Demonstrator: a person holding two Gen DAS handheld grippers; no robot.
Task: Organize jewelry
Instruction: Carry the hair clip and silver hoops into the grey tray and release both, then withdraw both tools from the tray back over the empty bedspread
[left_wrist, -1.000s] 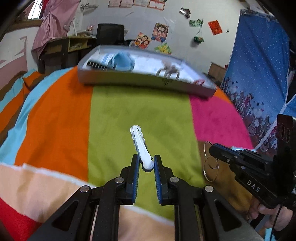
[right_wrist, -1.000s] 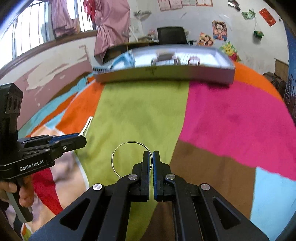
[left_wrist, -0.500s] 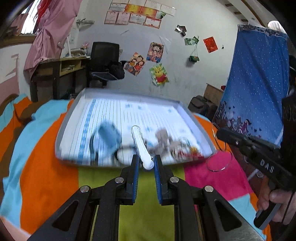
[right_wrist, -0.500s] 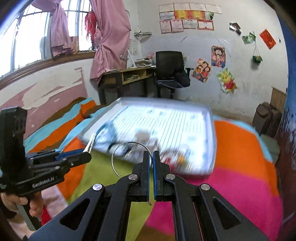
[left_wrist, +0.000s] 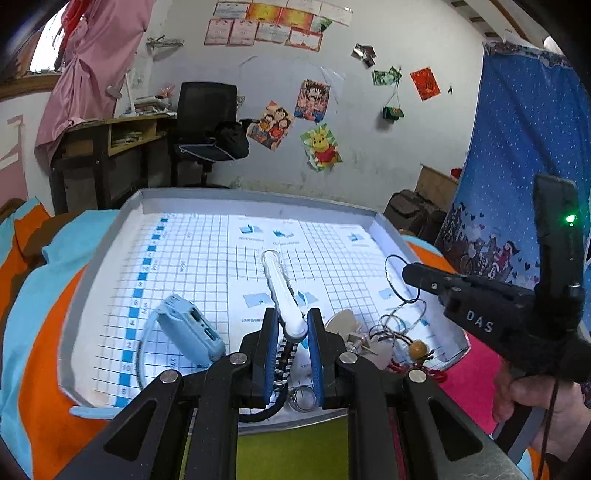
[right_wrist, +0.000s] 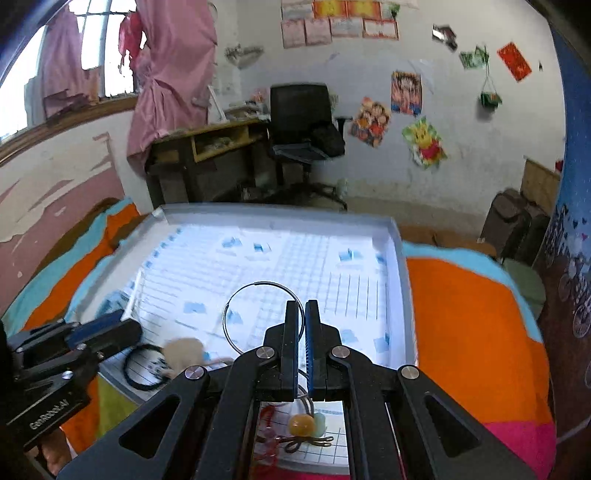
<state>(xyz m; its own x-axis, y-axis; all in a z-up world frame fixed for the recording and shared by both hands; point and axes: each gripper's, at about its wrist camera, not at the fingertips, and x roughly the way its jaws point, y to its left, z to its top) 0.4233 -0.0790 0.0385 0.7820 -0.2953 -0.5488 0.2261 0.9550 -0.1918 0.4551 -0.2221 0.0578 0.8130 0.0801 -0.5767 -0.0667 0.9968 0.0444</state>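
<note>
The left hand-held gripper (left_wrist: 289, 334) is nearly closed, its blue pads pinching the near end of a white hair clip (left_wrist: 282, 291) that points out over the grey tray (left_wrist: 110, 236) lying on the striped bedspread (left_wrist: 33, 332). The right hand-held gripper (right_wrist: 301, 317) is fully closed on a thin wire hoop (right_wrist: 258, 315), also held above the tray. In the tray's near part lie a light-blue watch (left_wrist: 192, 330), a black band (right_wrist: 142, 367), rings and an amber bead (right_wrist: 300, 424).
</note>
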